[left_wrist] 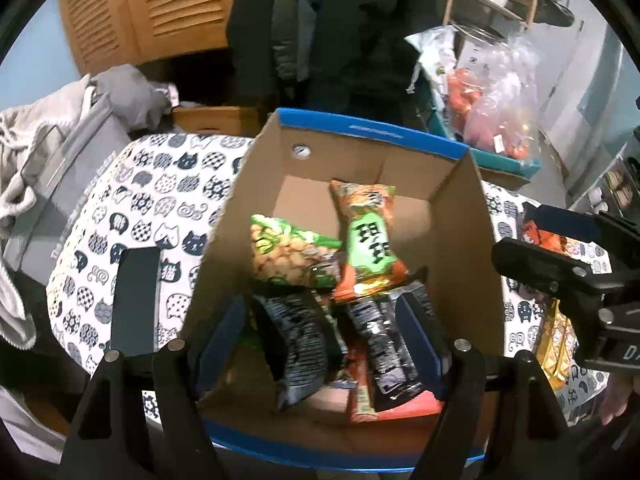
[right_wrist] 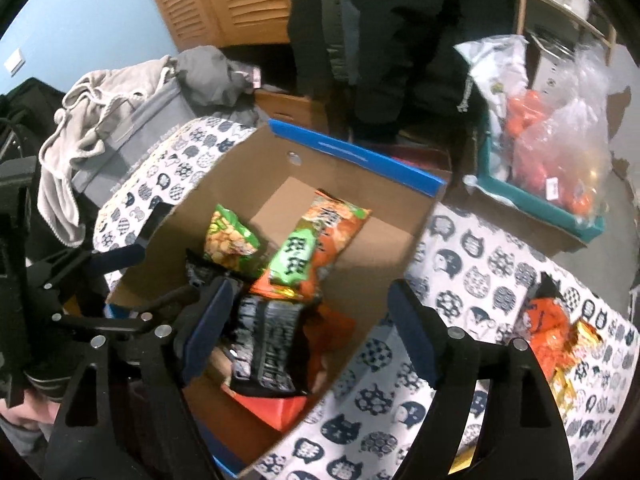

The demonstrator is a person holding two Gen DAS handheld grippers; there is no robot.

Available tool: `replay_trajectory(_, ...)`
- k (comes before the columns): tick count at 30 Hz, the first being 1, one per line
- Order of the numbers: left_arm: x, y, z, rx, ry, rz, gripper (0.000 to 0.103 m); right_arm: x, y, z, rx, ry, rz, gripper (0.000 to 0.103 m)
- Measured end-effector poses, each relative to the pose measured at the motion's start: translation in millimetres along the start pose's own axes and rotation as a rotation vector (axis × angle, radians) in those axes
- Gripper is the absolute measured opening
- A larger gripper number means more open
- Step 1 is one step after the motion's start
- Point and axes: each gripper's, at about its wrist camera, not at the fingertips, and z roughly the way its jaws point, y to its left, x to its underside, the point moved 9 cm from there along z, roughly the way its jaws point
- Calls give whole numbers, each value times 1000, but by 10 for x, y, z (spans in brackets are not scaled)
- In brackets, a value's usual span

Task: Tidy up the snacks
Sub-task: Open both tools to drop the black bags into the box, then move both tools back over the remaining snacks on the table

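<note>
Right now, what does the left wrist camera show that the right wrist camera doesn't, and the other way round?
Only the left wrist view shows the right gripper, out over the tablecloth right of the box, and shelving at the far right edge.

Only the right wrist view shows the left gripper at the box's left wall, a light switch on the blue wall, and part of a hand at the lower left.

Both show the cardboard box holding a green snack bag, an orange snack bag and black packets, plus the cat-print tablecloth and loose orange snacks on it.
</note>
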Motion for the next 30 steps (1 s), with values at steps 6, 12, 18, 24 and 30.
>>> replay_trajectory(6,-31,-257,-31,22,-8,39,79,107,-235,-138,57,-9,22,80)
replay_trajectory(12,-51,-568,-70,47,-13,93,79,247,-563,-300,114,-25,62,80)
replay_trajectory(18,-48,-889,-99,79,-11,142,79,457,-926,-395,168,-11,118,80)
replay_trajectory(24,-40,-1143,-122,88,-21,186,79,634,-1214,-527,193,-12,170,80)
replay_trajectory(30,5,-1427,-113,94,-16,236,79,803,-1468,-634,211,-14,212,80)
